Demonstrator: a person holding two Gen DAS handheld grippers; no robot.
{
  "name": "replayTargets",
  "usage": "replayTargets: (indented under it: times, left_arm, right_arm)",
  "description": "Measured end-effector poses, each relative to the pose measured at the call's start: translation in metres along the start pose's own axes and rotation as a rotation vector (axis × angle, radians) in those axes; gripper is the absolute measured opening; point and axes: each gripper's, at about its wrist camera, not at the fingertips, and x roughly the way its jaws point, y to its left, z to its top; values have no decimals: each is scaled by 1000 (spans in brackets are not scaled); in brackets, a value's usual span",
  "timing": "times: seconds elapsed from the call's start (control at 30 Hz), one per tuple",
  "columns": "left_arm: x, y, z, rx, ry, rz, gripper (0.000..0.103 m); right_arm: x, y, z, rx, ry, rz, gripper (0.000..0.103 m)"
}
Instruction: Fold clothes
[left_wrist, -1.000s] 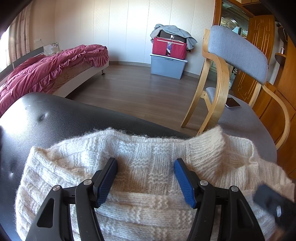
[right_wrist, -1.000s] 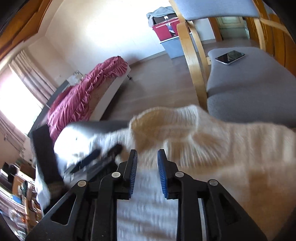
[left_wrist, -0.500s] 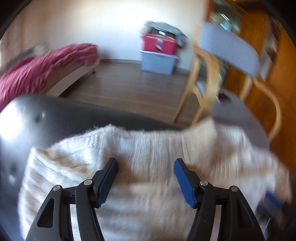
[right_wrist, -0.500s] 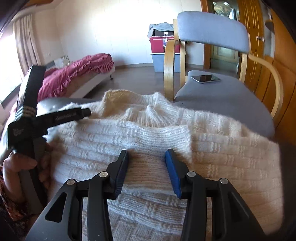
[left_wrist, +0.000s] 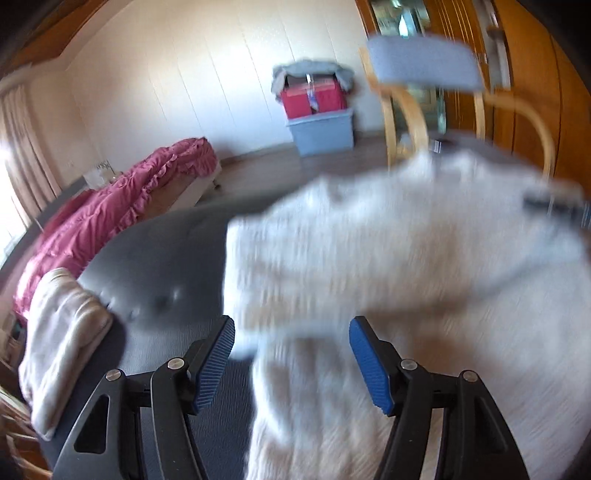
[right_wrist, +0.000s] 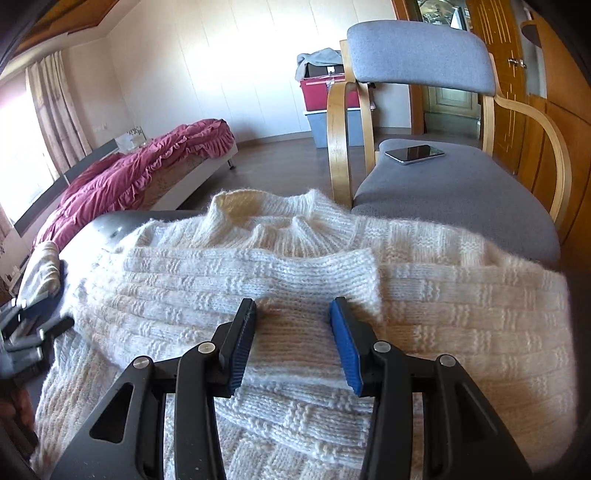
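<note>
1. A cream knitted sweater (right_wrist: 280, 273) lies spread over a dark padded surface (left_wrist: 162, 258), its ribbed collar (right_wrist: 295, 221) turned toward the far edge and a folded layer lying across its middle
2. The right tongs (right_wrist: 292, 345) hover released just above the knit, blue pads apart, with the folded layer's edge lying just beyond the tips and nothing gripped between them
3. The left tongs (left_wrist: 291, 363) are likewise spread wide and grip nothing; in the left wrist view the sweater (left_wrist: 388, 266) is heavily motion-blurred and fills the right half of the frame, part of it lying between the pads
4. At the left edge of the right wrist view the blurred body of the other tool (right_wrist: 26, 343) sits low beside the sweater's left side
5. A second pale folded garment (left_wrist: 59, 339) rests on the left end of the padded surface, apart from the sweater
6. Directly beyond the collar stands a wooden armchair (right_wrist: 443, 184) with grey cushions, its seat close to the sweater's far edge; a dark phone (right_wrist: 414, 153) lies flat on the seat
7. Farther back, a bed (right_wrist: 147, 170) with a rumpled pink cover sits along the left, and by the wall a red box (right_wrist: 319, 94) stands on a blue-grey storage bin (left_wrist: 321, 134), grey clothing draped on top
</note>
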Motion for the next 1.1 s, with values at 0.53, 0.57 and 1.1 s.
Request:
replayTargets:
  times: [0.53,0.57,1.1]
  left_arm:
    - [28,47,-13,-238,81,-136,88]
    - [28,47,-13,-239,81,-134,88]
    - [-12,67,-39,-208,150,-141,87]
  right_arm:
    - [-92,34,-93,-162,146,-144,55]
    - [-96,33,-98,-159,144,-153,59]
    - [-143,-12,-125,-84,158,-214,65]
